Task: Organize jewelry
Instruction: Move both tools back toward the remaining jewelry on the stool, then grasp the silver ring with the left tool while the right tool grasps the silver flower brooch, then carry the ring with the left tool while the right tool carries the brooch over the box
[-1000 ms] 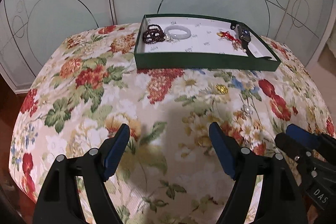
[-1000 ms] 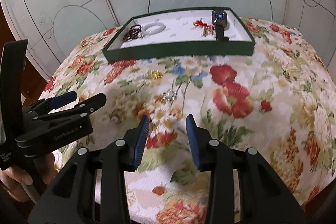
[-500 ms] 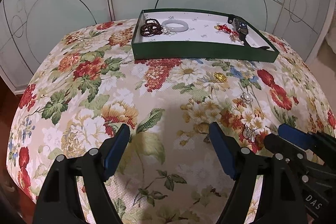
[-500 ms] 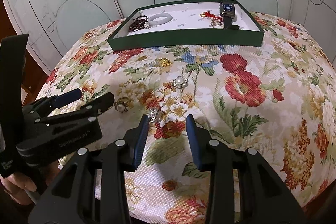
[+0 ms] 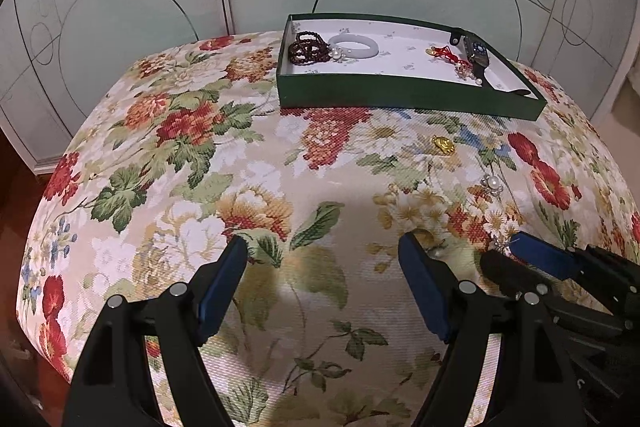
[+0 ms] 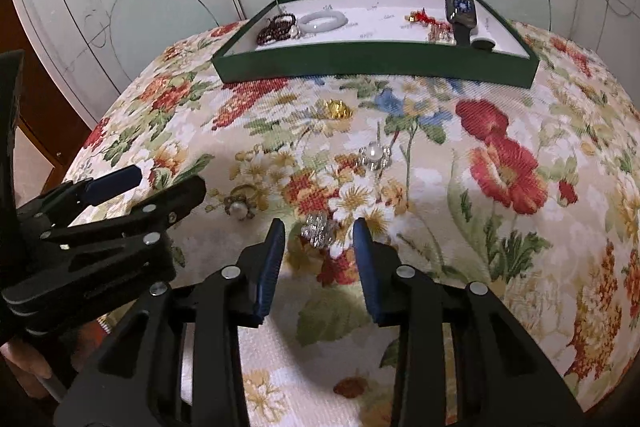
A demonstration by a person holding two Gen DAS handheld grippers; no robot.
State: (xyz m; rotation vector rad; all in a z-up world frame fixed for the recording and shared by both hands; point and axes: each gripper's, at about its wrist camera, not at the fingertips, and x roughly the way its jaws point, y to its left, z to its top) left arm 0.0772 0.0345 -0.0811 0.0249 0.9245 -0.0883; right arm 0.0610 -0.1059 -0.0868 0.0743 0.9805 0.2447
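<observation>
Our right gripper [image 6: 319, 254] has dropped over the brooch [image 6: 318, 230] — jaws closing, not yet touching — while the left gripper [image 5: 323, 287] hangs released.

Left tool [image 5: 322, 269] wide open over floral cloth [image 5: 248, 163], green tray [image 5: 400, 95] beyond

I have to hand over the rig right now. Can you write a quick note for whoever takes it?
Right gripper: jaws closing around the sparkly silver piece on the floral cloth, not yet pressing on it.
Left gripper: open, empty, hovering over the cloth.
Done, in the green tray: dark bead bracelet, white bangle, red-corded charm, watch.
Left on the cloth: gold charm, pearl cluster, pearl ring, and the silver piece.
Next, likely: finish the grip, carry it to the tray.
</observation>
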